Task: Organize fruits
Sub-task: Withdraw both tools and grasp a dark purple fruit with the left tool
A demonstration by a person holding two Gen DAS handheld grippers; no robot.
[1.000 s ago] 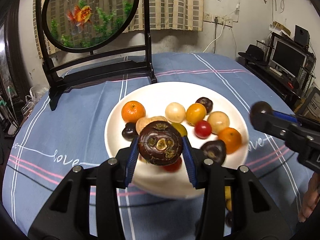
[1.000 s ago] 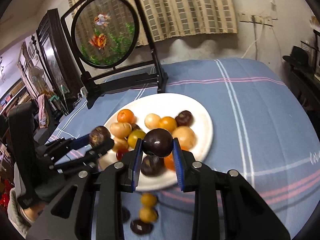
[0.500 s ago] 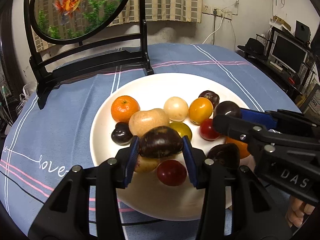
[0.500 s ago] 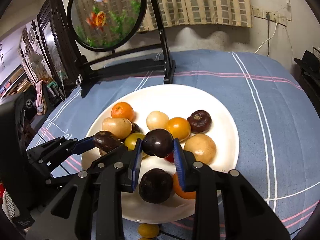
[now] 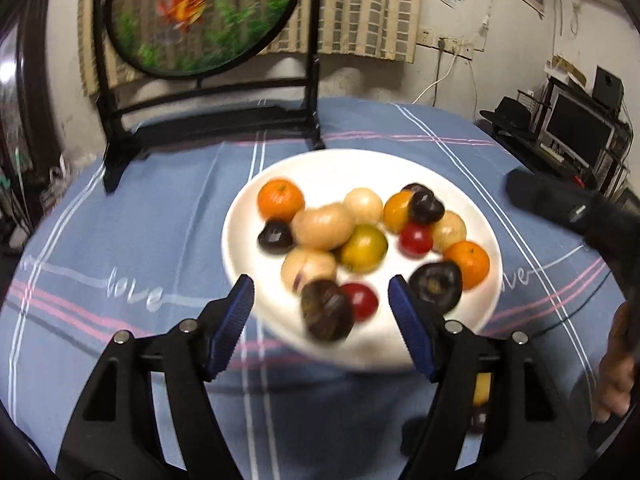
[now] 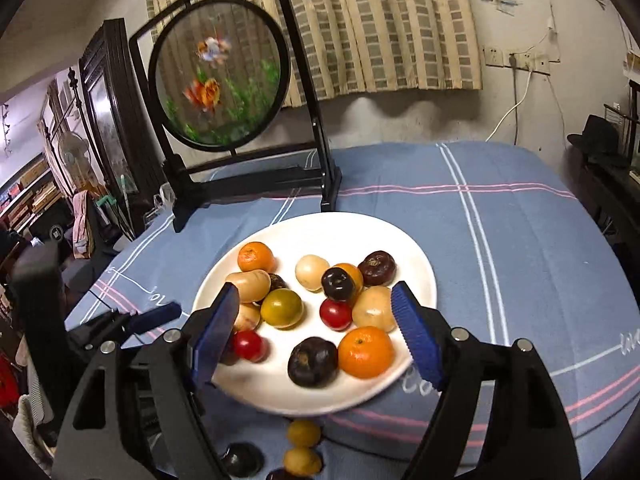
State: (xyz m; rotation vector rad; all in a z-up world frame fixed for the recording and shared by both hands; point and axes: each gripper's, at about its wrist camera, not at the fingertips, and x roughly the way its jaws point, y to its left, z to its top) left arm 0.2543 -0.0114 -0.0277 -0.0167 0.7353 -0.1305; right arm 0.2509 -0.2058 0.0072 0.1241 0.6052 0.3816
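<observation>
A white plate (image 5: 340, 172) (image 6: 340, 232) on the blue tablecloth holds several fruits: oranges, yellow, red and dark ones. My left gripper (image 5: 320, 300) hangs over the plate's near edge, jaws opening. A blurred dark fruit (image 5: 326, 312) lies between its pads, touching neither. My right gripper (image 6: 316, 300) is over the plate's near side, jaws opening too. A dark round fruit (image 6: 338, 284) rests on the pile just beyond its pads, free of them. The left gripper (image 6: 152, 316) shows at the plate's left in the right wrist view.
A black stand with a round goldfish screen (image 5: 200, 12) (image 6: 220, 72) rises behind the plate. Loose yellow fruits (image 6: 304, 432) and a dark one (image 6: 240, 458) lie on the cloth before the plate. A person's hand (image 5: 616, 360) is at the right edge.
Both grippers went from shut on a dark fruit to wide apart. Each fruit has dropped onto the plate, and both grippers have drawn back a little from the pile.
</observation>
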